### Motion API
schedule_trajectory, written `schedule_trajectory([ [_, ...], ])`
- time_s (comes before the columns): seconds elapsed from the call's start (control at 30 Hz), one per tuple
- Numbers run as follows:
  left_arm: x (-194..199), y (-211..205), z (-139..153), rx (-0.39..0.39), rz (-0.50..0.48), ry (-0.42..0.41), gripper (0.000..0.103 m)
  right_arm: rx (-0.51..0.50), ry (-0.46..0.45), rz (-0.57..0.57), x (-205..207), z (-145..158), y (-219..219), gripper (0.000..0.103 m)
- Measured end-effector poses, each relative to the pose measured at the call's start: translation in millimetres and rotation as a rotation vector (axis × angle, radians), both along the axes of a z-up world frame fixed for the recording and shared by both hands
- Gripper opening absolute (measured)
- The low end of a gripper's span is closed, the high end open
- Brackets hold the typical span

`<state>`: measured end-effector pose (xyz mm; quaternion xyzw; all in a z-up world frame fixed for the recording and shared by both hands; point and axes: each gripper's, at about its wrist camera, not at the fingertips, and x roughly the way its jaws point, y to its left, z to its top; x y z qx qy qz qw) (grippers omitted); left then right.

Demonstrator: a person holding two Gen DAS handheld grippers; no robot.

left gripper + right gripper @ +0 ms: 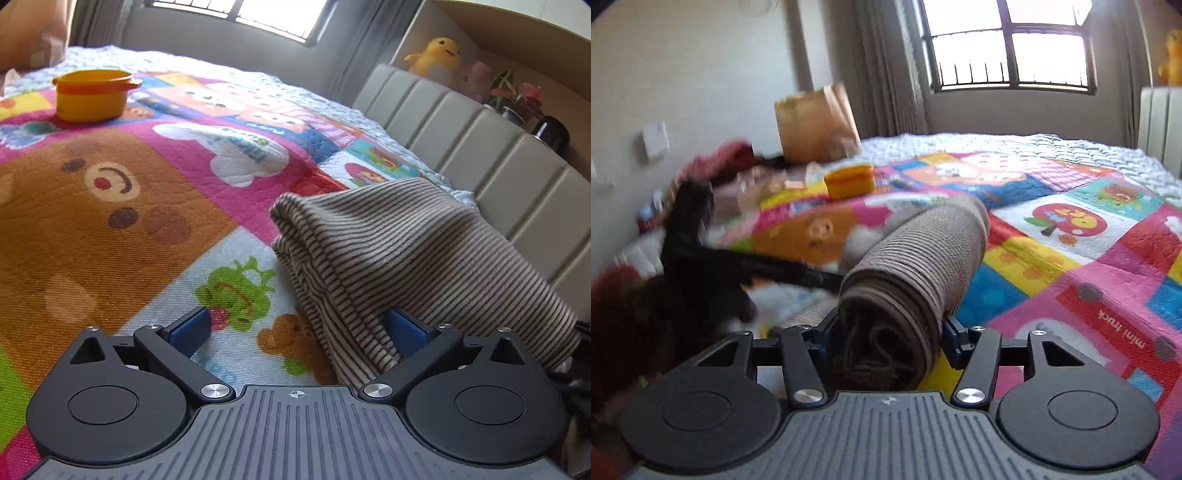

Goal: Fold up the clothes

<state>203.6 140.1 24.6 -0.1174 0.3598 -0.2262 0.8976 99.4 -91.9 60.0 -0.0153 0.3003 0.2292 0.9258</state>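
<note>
The right tongs (886,332) are clamped on one end of a striped top (916,258), gathered into a thick roll-like bundle that runs away from the camera over the quilt (1071,266) on the bed; the left tongs (297,328) stand wide apart, with the bundle's edge lying between the blue pads (406,328) but not pinched. From the left wrist view the top (406,251) shows as several layers stacked and draped, near the padded headboard (480,147). It looks to be a soft, light knit: it should sag and slide out of shape when lifted at one point, and the layers may shift against each other, so a hold on all layers at the folded edge or at a corner will likely serve better than a pinch on the top layer alone. Whether this bundle is a fold nearly finished or a garment gathered for laying out, the pictures do not settle. A yellow tub (92,96) sits on the quilt well apart from the top, and a paper bag (816,122) stands past it with loose clutter at the bed's edge. A dark blurred shape at the left of the right wrist view cannot be made out. The quilt around the top lies open.
</note>
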Motion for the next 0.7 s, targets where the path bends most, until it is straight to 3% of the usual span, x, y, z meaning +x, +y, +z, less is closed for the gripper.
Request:
schedule_trajectory([
  [0.13, -0.6, 0.6, -2.4, 0.004, 0.002, -0.015, 0.103, 0.027, 0.065, -0.037, -0.1, -3.5, -21.6, 0.074],
  [0.3, 1.3, -0.4, -3.5, 0.014, -0.009, -0.027, 0.103, 0.103, -0.039, -0.098, 6.6, 36.1, -51.5, 0.102],
  [0.47, 2.9, -0.2, -4.3, 0.019, -0.021, -0.032, 0.103, 0.075, -0.089, -0.189, 59.2, 51.4, -63.3, 0.103],
  [0.53, 2.5, -0.1, -4.7, 0.019, -0.020, -0.033, 0.103, 0.030, -0.040, -0.211, 90.8, 40.4, -57.8, 0.103],
  [0.6, 3.1, -0.6, -4.8, 0.026, -0.017, -0.036, 0.103, -0.079, 0.019, -0.213, 117.1, 17.6, -42.6, 0.103],
  [0.67, 4.0, -1.1, -4.6, 0.036, -0.011, -0.041, 0.103, -0.183, 0.044, -0.206, 131.7, -10.0, -26.2, 0.103],
  [0.7, 4.9, -1.5, -4.3, 0.041, -0.010, -0.043, 0.103, -0.180, 0.019, -0.217, 131.7, -17.0, -23.1, 0.103],
])
